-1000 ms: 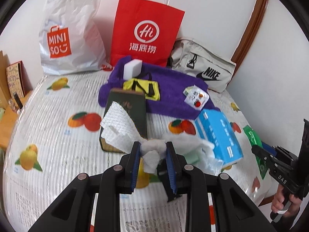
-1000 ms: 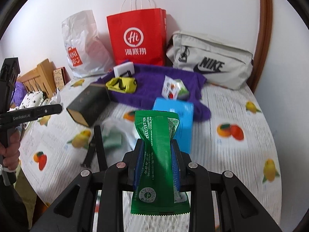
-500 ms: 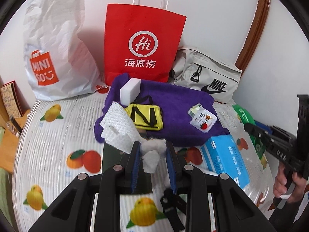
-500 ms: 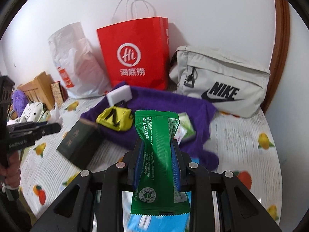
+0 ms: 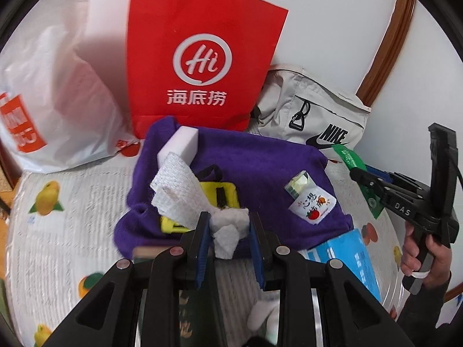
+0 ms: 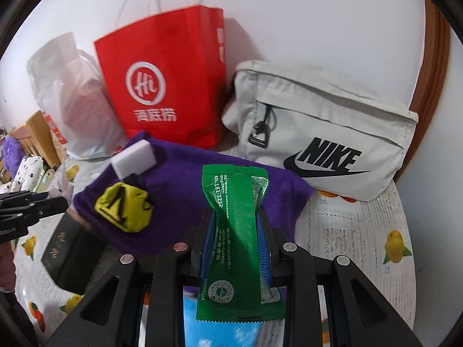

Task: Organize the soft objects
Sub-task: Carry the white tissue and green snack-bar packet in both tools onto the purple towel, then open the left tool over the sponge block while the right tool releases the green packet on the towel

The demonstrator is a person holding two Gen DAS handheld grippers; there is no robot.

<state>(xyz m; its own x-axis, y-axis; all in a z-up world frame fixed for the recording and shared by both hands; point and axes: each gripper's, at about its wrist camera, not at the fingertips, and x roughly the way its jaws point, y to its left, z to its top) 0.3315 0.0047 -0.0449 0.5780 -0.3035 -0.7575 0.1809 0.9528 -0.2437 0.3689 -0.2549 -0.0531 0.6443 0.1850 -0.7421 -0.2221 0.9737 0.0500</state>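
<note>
My left gripper [image 5: 230, 222] is shut on a crumpled white paper towel [image 5: 179, 196] and holds it above the near edge of a purple cloth [image 5: 254, 167]. On the cloth lie a white sponge block [image 5: 179, 144], a yellow pouch [image 5: 222, 199] and a small white snack packet [image 5: 312, 202]. My right gripper [image 6: 235, 217] is shut on a green sachet [image 6: 234, 231] and holds it over the purple cloth [image 6: 179, 179]. It also shows at the right in the left wrist view [image 5: 356, 170].
A red paper bag [image 5: 199, 57], a white plastic bag [image 5: 55, 98] and a grey Nike bag [image 5: 312, 110] stand at the back by the wall. A blue tissue pack [image 5: 347, 257] and a dark green box [image 6: 69, 257] lie on the fruit-print tablecloth [image 5: 58, 231].
Both grippers have moved forward toward the purple cloth and the bags, each still holding its item. The dark box and blue pack have slid under the grippers.
</note>
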